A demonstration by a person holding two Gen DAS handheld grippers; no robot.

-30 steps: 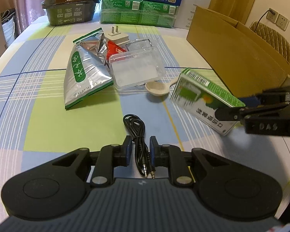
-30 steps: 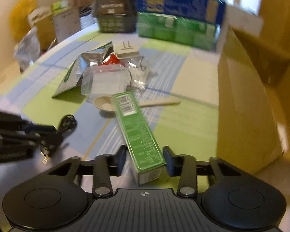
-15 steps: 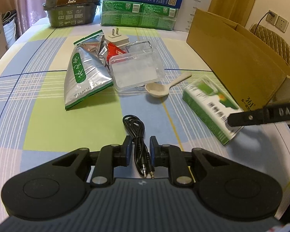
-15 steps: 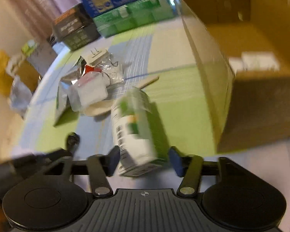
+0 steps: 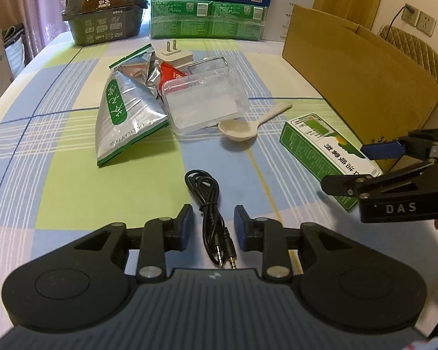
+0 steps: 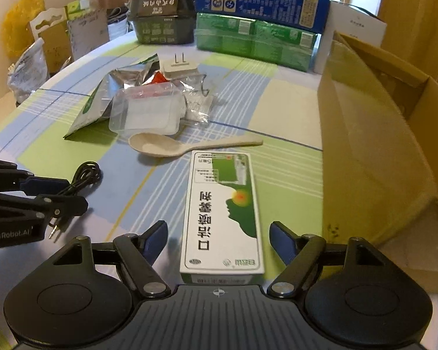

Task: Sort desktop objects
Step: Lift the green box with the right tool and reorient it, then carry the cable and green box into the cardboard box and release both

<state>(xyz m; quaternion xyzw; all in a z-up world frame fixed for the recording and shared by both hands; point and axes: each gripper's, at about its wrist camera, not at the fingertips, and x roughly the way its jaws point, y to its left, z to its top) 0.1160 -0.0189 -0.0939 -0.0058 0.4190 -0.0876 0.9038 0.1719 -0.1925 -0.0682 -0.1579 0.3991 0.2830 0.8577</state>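
— Right gripper [image 6: 218,237]?
— Fingers spread wide, astride the green-and-white box [image 6: 222,213], flat on the surface [image 6: 280,110], beside the cardboard carton [image 6: 373,145].
— Left gripper [image 5: 213,224]?
— Released too, flanking the black cable [image 5: 210,204].

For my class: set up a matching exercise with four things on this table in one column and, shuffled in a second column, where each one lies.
Things
1. black coiled audio cable
2. green-and-white cardboard box
3. beige plastic spoon
4. white wall plug

Places
A. behind the silver foil pouch
B. between the right gripper's open fingers
C. between the left gripper's open fingers
D. before the clear plastic container

Pairs: 1-C, 2-B, 3-D, 4-A
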